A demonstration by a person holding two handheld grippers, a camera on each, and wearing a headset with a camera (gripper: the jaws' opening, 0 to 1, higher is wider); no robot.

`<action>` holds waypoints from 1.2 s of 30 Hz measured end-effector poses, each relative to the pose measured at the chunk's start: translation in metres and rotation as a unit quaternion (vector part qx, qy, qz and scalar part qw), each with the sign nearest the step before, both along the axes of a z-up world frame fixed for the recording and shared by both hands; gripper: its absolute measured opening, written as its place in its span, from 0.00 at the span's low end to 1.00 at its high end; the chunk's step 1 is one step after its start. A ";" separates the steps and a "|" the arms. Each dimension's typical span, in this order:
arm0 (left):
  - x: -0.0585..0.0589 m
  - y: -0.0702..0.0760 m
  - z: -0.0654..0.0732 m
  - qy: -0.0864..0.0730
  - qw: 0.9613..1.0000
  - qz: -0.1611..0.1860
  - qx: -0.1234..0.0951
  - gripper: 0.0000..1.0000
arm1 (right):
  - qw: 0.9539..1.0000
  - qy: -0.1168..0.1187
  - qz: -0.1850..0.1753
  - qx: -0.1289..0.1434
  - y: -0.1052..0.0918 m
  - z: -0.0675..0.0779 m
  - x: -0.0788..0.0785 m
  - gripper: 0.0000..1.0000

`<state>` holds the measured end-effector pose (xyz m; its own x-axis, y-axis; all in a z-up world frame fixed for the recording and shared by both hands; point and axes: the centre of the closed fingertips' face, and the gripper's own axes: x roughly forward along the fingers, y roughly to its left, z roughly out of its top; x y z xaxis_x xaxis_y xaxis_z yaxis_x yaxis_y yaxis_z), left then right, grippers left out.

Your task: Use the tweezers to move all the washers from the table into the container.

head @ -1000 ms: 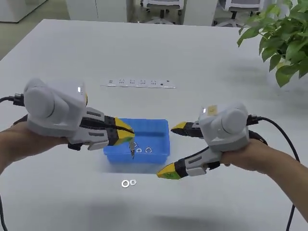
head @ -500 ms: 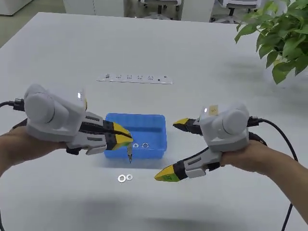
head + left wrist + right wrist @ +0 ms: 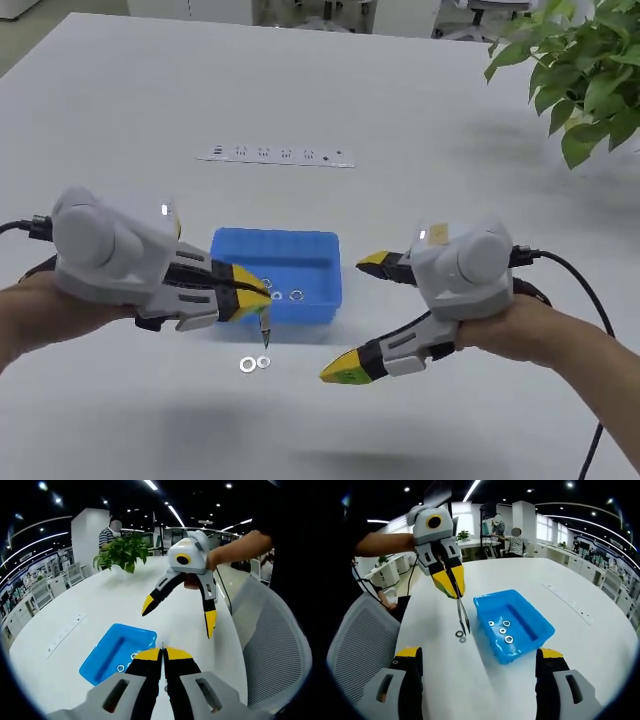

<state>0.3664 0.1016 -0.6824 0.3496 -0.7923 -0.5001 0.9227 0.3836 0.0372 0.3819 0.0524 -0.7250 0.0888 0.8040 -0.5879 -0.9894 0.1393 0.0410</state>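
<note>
A blue container (image 3: 276, 262) sits mid-table with several washers (image 3: 502, 630) inside. Two washers (image 3: 255, 363) lie on the table just in front of it, also visible as washers (image 3: 461, 637) in the right gripper view. My left gripper (image 3: 252, 293) is shut on the tweezers (image 3: 264, 332), which point down with their tips just above and beside those two washers. The tweezers (image 3: 462, 615) hang from the left gripper (image 3: 447, 582) in the right gripper view. My right gripper (image 3: 356, 318) stands open to the right of the container, holding nothing.
A white power strip (image 3: 275, 155) lies flat beyond the container. A potted plant (image 3: 575, 70) stands at the far right. Cables trail from both grippers. A grey mesh chair (image 3: 357, 645) sits at the table's near edge.
My left gripper has drawn the tweezers back out of the container, toward me, to the two washers on the table. The right gripper has stayed open in place.
</note>
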 end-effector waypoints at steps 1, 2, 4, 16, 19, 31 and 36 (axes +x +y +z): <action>0.000 0.000 -0.001 0.001 1.000 0.000 0.000 0.06 | 1.000 0.000 0.000 0.000 0.000 0.000 0.000 0.95; -0.001 0.000 -0.003 0.001 1.000 -0.001 0.003 0.06 | 1.000 0.000 0.000 0.000 0.000 -0.001 0.000 0.95; -0.002 0.000 -0.005 0.004 1.000 -0.002 0.004 0.06 | 1.000 0.001 0.000 0.000 0.000 -0.001 0.000 0.94; -0.007 -0.001 -0.015 0.012 1.000 -0.007 0.012 0.06 | 1.000 0.010 0.000 -0.005 -0.002 -0.007 -0.005 0.94; -0.007 -0.002 -0.016 0.010 1.000 -0.007 0.011 0.06 | 1.000 0.010 0.000 -0.004 -0.003 -0.008 -0.005 0.93; -0.009 -0.004 -0.016 0.008 1.000 -0.023 0.018 0.06 | 0.999 -0.006 0.031 0.013 0.010 -0.001 -0.009 0.79; -0.010 -0.004 -0.017 0.007 0.999 -0.029 0.019 0.06 | 0.998 -0.019 0.057 0.016 0.022 -0.001 -0.013 0.67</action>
<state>0.3559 0.0975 -0.6991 0.2968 -0.7912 -0.5347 0.9437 0.3287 0.0374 0.3691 0.0741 -0.7259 0.0173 0.8289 -0.5591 -0.9997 0.0245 0.0054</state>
